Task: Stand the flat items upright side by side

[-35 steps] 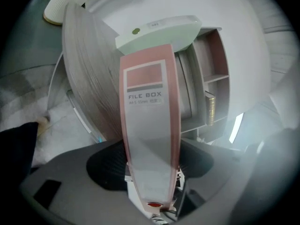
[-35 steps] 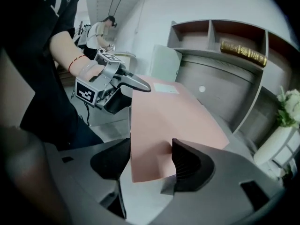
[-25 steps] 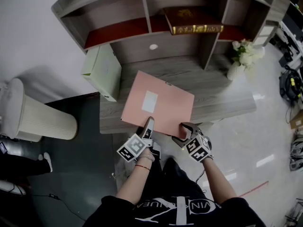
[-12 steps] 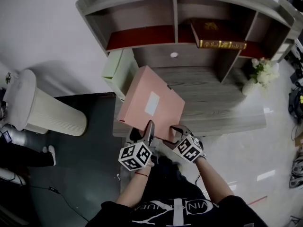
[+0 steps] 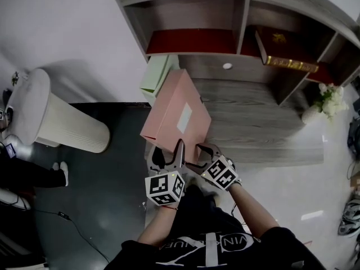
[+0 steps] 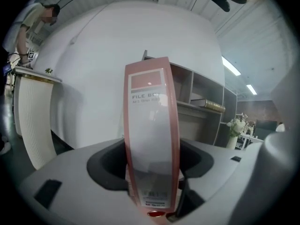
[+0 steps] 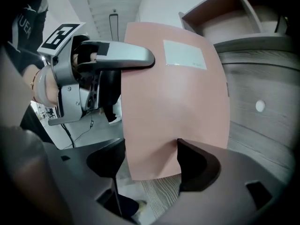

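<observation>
A pink file box (image 5: 174, 120) stands tilted on its long edge over the left end of the grey desk (image 5: 259, 125), close to an upright pale green box (image 5: 156, 75). My left gripper (image 5: 179, 149) is shut on the pink box's near spine, which fills the gap between its jaws in the left gripper view (image 6: 150, 144). My right gripper (image 5: 200, 154) sits at the box's lower near corner. Its jaws have just been opening. The box's broad face (image 7: 173, 102) hangs over the gap, and neither pad presses on it.
A dark book with a gold edge (image 5: 284, 52) lies on the red-lined shelf of the hutch. A white vase of flowers (image 5: 326, 103) stands at the desk's right end. A ribbed white cylinder (image 5: 56, 125) stands on the floor to the left, beside a person's legs (image 5: 22, 173).
The pink box has risen from lying flat on the desk to standing steeply on edge. It has shifted left toward the green box. Both grippers went left and up with it.
</observation>
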The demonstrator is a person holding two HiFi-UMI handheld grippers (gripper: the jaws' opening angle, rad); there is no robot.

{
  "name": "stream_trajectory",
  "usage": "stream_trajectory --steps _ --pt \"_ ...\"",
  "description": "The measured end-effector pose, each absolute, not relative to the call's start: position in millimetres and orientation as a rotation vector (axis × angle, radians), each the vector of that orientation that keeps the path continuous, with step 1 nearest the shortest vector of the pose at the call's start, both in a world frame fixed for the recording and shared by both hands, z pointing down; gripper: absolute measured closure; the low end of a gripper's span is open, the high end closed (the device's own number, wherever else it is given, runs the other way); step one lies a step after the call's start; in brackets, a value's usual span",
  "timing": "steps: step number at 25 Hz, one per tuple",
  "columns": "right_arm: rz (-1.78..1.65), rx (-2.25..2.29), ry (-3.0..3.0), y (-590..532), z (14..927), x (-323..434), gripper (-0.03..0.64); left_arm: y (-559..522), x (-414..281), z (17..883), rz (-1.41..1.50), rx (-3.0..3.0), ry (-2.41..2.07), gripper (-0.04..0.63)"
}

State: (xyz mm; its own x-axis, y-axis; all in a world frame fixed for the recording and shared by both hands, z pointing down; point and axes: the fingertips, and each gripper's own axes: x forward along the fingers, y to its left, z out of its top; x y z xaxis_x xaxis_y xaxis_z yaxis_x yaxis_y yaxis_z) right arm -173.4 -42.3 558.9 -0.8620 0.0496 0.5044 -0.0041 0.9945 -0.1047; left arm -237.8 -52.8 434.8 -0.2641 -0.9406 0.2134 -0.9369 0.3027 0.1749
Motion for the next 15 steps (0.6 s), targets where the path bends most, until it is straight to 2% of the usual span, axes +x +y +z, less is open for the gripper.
stream_trajectory --steps 6,15 --pt "0.21 -0.007 -2.601 -55.4 554.7 -202.2 0.167 -60.0 -243.0 438.0 0.118 1.77 -2.318 0.296" --pt "0.184 -0.039 -2.545 -75.0 571.3 -237.3 0.144 -75.4 -254.3 449.2 0.263 1.86 -2.262 0.295"
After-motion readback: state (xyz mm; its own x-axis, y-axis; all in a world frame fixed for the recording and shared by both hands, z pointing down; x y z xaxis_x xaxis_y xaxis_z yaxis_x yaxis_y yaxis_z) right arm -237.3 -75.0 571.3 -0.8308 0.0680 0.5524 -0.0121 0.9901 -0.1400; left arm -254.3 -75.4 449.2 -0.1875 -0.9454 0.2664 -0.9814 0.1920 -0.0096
